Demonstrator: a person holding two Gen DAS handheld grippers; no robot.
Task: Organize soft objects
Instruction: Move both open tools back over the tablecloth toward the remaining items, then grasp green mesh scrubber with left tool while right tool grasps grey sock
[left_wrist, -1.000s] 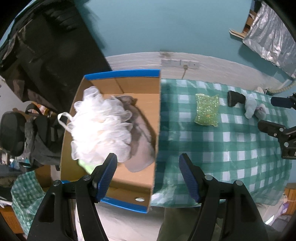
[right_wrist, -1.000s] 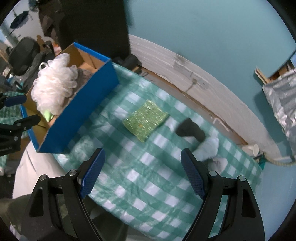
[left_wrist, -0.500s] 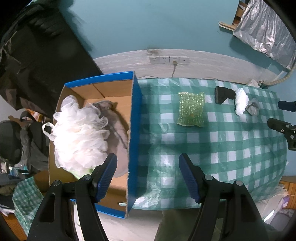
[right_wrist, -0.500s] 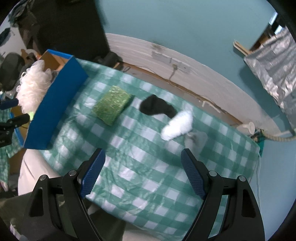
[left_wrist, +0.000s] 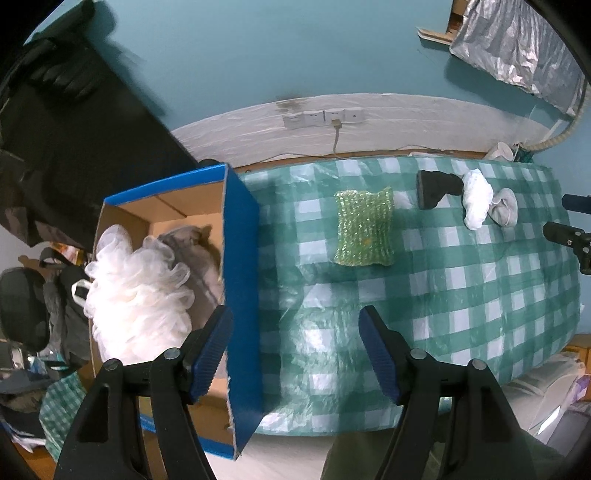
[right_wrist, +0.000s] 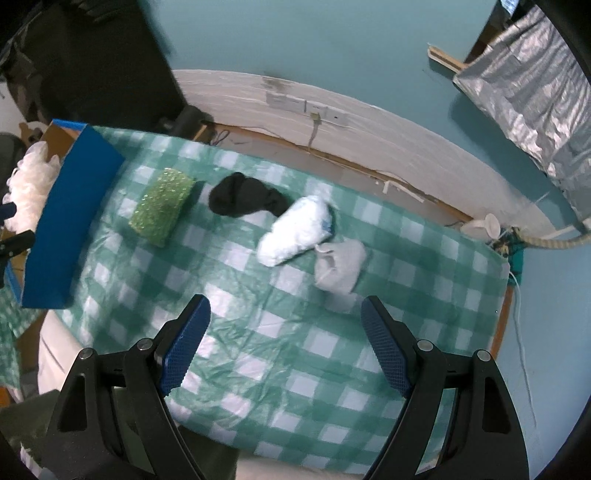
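Left gripper hangs above the near edge of the table, its jaws spread wide and holding nothing; one finger sits over the box, the other over the checked cloth. Right gripper is likewise spread wide and empty, poised above the cloth on the near side of the loose items. The box is blue outside and bare cardboard inside, and stands at the left end of the table, against its edge. Inside it lie a white mesh puff and a grey cloth item, the puff resting partly on top of the grey piece. Four soft items lie on the cloth. A green sponge lies flat, near the box but apart from it. Further right, a black sock lies toward the wall side. A white bundle touches the sock's end, and appears to overlap it slightly, though the blur leaves this uncertain. A grey sock lies just beside the bundle at its right, and touches it or nearly so. In the left view the right gripper's fingertips show at the right margin, near the grey sock. A strip of wall sockets with a cable plugged in sits on the white band of wall behind the table.
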